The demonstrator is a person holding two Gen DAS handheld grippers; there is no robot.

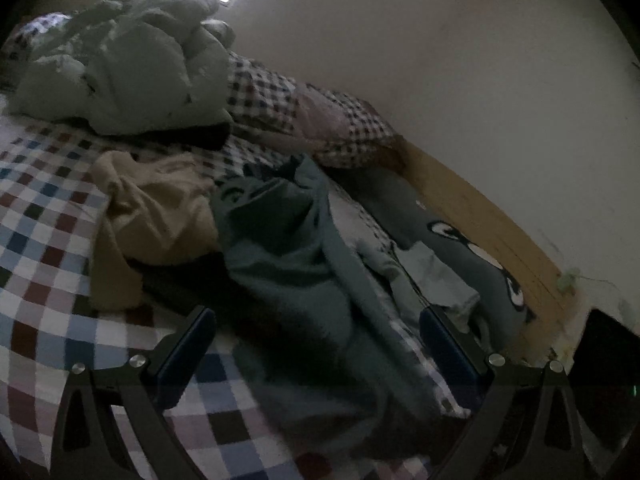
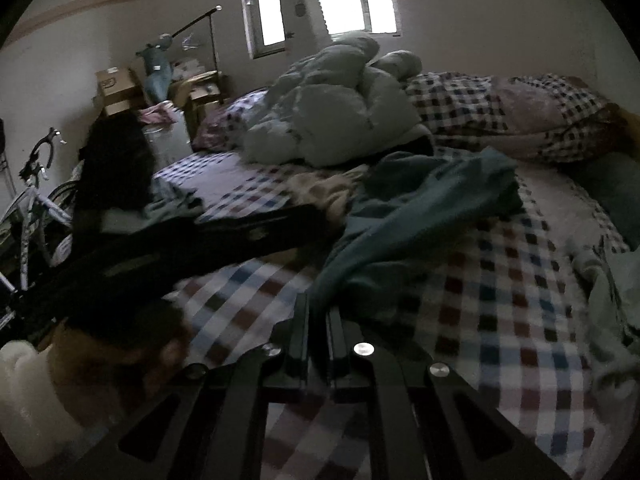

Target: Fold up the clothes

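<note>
Right hand-held gripper (image 2: 320,320): jaws shut on the near hem of the teal garment (image 2: 420,216), whose cloth runs from between the fingertips up toward the middle of the bed (image 2: 500,340). I judge the step in hand is drawing this piece out flat before folding it.

Left hand-held gripper (image 1: 316,344): jaws wide apart, nothing pressed between the pads; the same teal garment (image 1: 280,248) lies bunched between and beyond them. To do it well, I'd close the left on the opposite hem, keep both grips level, and pull the cloth taut over the bare checked sheet before laying it down.

Count, near to far:
- teal garment, one, mid-bed
- beige garment (image 1: 156,216), one, just beside the teal, toward the bed's left edge
- pale crumpled duvet (image 2: 332,116), one, at the far end
- checked pillows (image 2: 512,108), I make out two along the far-right edge, though the light is dim
</note>
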